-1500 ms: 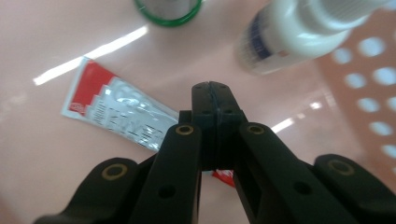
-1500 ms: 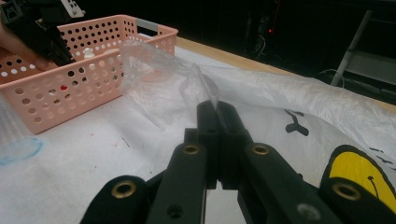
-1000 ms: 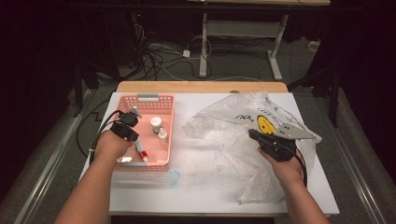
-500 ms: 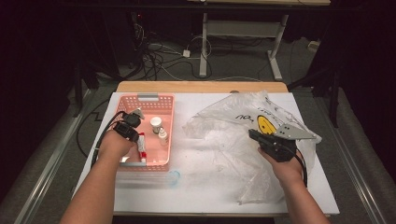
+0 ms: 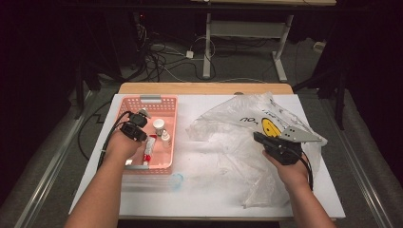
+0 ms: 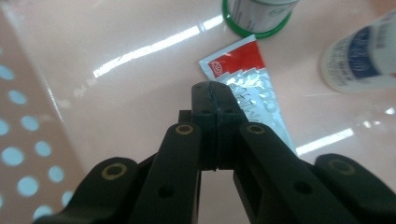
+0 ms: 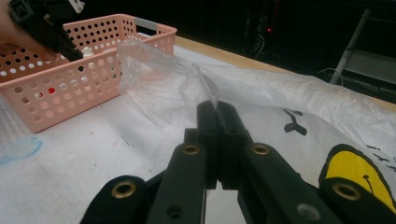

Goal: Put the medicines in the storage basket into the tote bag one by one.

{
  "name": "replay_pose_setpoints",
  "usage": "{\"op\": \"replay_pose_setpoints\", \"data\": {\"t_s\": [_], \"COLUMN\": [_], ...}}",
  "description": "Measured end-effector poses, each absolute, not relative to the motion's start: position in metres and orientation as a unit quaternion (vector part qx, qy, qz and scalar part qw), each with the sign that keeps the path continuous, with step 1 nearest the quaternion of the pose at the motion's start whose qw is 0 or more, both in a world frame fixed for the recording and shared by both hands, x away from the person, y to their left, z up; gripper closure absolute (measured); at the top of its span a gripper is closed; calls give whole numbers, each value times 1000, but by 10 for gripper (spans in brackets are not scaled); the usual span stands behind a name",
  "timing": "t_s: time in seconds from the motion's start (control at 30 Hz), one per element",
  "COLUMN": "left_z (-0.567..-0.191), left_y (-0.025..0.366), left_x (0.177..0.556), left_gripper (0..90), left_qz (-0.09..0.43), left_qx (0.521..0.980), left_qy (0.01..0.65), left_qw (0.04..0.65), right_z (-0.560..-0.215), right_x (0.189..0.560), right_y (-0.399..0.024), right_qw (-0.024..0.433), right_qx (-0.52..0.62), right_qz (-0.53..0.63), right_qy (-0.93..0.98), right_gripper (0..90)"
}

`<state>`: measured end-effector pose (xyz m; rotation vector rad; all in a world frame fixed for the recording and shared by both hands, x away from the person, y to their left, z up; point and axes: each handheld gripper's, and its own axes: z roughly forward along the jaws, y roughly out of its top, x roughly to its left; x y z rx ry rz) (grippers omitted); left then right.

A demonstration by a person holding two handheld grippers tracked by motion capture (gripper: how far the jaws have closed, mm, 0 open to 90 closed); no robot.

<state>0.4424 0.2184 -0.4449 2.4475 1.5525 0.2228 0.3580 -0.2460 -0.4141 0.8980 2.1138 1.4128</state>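
Left tool [image 6: 215, 100] is hovering shut and empty over the red-and-white tube [image 6: 247, 88] lying flat in the pink basket [image 5: 168, 107]. Right tool [image 7: 217, 114] is pinching the clear plastic bag [image 7: 187, 84] on the counter [image 5: 209, 190]. That thin film is probably going to slip or tear if it's tugged, and closed jaws can't grab the tube.

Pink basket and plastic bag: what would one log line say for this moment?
left tool: shut, over red-and-silver tube in pink basket | right tool: shut on plastic bag edge
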Motion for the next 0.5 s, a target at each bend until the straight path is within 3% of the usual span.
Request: {"op": "replay_pose_setpoints", "data": {"t_s": [0.07,0.2,0.3,0.5], "left_z": [-439,-435,-442,-452], "left_y": [220,220,215,208], "left_x": [437,433,434,439], "left_gripper": [872,630,451,450], "left_qz": [74,43,10,-15], "left_qx": [833,824,827,834], "left_qy": [531,542,546,544], "left_qw": [136,158,132,93], "right_z": [-414,-414,-413,-414], "right_x": [358,357,357,357], "right_y": [-246,-245,-245,-245], "right_qw": [221,219,221,220], "right_qx": [325,327,325,325], "right_qz": [511,511,512,511], "right_qy": [764,764,764,765], "right_gripper": [900,900,900,900]}}
